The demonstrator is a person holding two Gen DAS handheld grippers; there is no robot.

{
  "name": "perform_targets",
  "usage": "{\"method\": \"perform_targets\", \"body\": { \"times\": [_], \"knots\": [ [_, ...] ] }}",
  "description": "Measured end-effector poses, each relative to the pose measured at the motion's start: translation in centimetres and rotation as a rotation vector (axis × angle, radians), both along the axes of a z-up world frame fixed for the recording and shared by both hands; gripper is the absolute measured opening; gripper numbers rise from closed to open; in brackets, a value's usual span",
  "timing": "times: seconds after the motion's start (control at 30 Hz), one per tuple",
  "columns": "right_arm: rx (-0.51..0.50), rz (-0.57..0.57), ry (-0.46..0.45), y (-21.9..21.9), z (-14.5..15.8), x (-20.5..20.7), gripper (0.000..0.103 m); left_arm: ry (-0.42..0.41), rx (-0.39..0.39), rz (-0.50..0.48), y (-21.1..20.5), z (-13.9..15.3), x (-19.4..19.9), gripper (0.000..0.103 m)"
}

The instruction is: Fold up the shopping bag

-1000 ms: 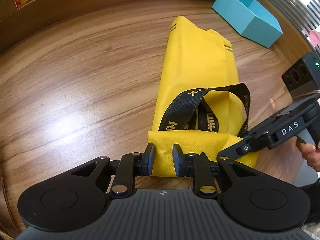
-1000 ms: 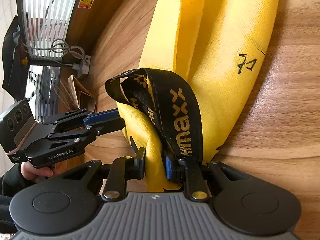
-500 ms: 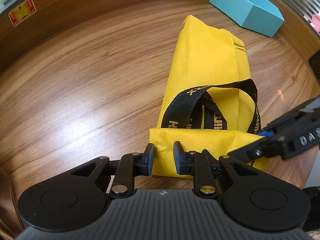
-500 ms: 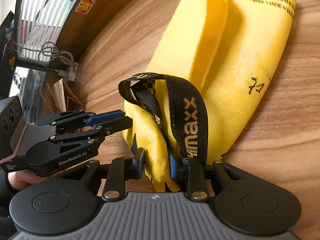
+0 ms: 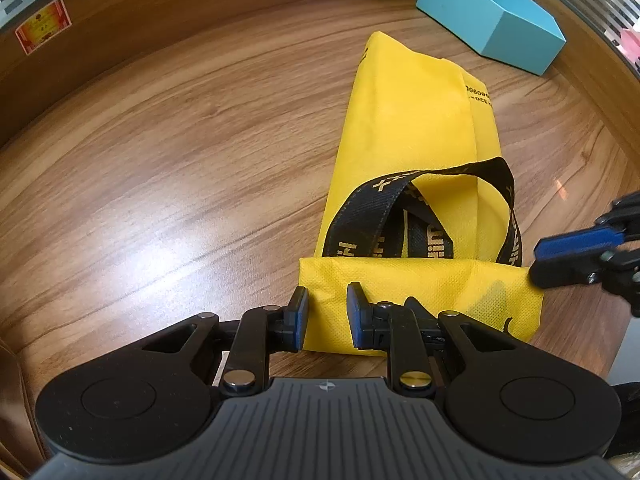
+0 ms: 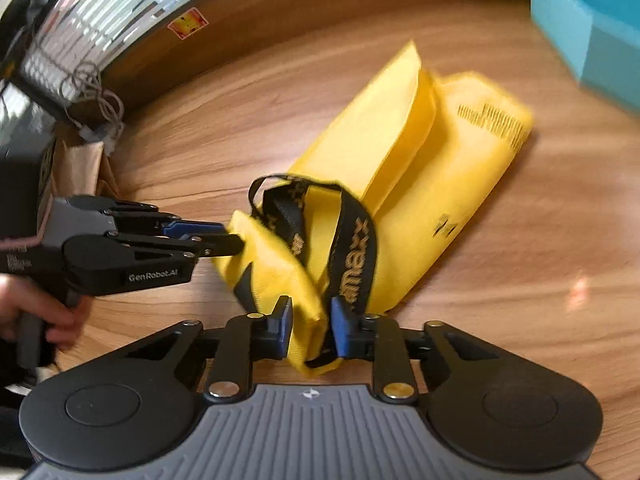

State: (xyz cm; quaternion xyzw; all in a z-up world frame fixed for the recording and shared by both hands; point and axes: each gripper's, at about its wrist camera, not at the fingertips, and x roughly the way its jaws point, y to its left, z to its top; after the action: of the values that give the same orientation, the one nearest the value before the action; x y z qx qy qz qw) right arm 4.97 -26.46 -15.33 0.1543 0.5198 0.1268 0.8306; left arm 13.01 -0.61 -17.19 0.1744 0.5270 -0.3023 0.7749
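Since the earlier frame the right gripper (image 6: 310,330) has drawn back and up from the worktop (image 5: 180,168), lifting the near hem so that more of the yellow non-woven shopping bag (image 5: 412,128) shows in its view, which is blurred with motion. Its jaws are closing, with the right corner of the folded hem and a black printed webbing handle (image 6: 356,248) between them. The left gripper (image 5: 326,316) has kept its place, its blue pads pinching the left corner of the same hem; I judge this pairing keeps the edge taut and level so it can be carried over as one flap. Beyond the hem the two handles (image 5: 400,216) arch loosely over the bag's body, which lies flat on the wood, already narrowed lengthwise. Farther off, well apart, stands an open light-blue cardboard box (image 5: 492,16).
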Motion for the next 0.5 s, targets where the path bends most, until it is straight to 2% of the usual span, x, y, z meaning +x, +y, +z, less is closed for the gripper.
{"method": "perform_targets", "body": {
  "times": [0.1,0.2,0.3,0.5],
  "knots": [
    [-0.096,0.079,-0.055,1.3,1.1,-0.6,0.011,-0.001,-0.002,-0.004,0.1,0.0,0.0,0.025],
    [-0.161,0.142,-0.068,2.9,1.3,-0.5,0.01,-0.002,-0.004,-0.007,0.1,-0.1,0.0,0.025],
    [-0.218,0.161,-0.051,3.6,0.6,-0.2,0.009,-0.007,-0.004,-0.011,0.1,0.0,-0.1,0.025],
    [-0.231,0.167,0.02,4.4,-2.0,0.4,0.008,-0.012,-0.008,-0.021,0.1,0.0,-0.2,0.025]
  ]
}}
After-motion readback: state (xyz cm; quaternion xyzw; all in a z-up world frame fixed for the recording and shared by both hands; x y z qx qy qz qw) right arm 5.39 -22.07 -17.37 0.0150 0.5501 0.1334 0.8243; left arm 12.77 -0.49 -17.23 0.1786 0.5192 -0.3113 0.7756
